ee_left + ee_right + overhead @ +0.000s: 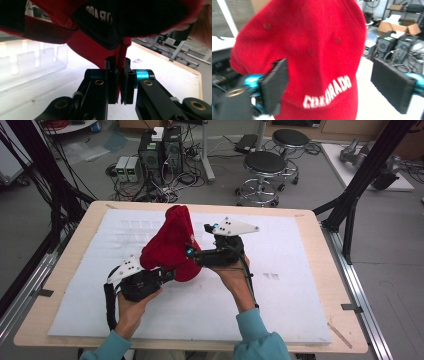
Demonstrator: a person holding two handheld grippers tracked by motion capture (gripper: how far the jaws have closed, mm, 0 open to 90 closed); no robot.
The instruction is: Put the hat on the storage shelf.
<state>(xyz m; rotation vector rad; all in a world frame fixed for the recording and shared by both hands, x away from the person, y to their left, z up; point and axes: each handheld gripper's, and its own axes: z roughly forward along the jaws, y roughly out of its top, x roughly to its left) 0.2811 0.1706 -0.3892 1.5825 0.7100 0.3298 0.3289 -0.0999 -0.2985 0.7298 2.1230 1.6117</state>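
Teal sleeves and two hands come in at the bottom of the high view, each with a gripper, and between them a red cap (172, 242) is held up off the white foam mat (280, 305) that covers the table (320, 227). The left gripper (167, 274) meets the cap at its lower edge; the right gripper (192, 251) sits against its side.

From the left gripper view, the left gripper (119, 75) is clamped on a thin fold of the cap's (87, 47) rim — the dark inner lining with white lettering hangs just above. A clear compartmented tray (37, 61) lies on the mat behind; what is in it I cannot tell.

From the right gripper view, the right gripper (339, 85) has let go — its jaws stand wide, the cap's (312, 45) crown between them but untouched by the pads.

Soft, light cloth, likely to sag and fold; the stiffer rim or brim looks the surest place to grip.
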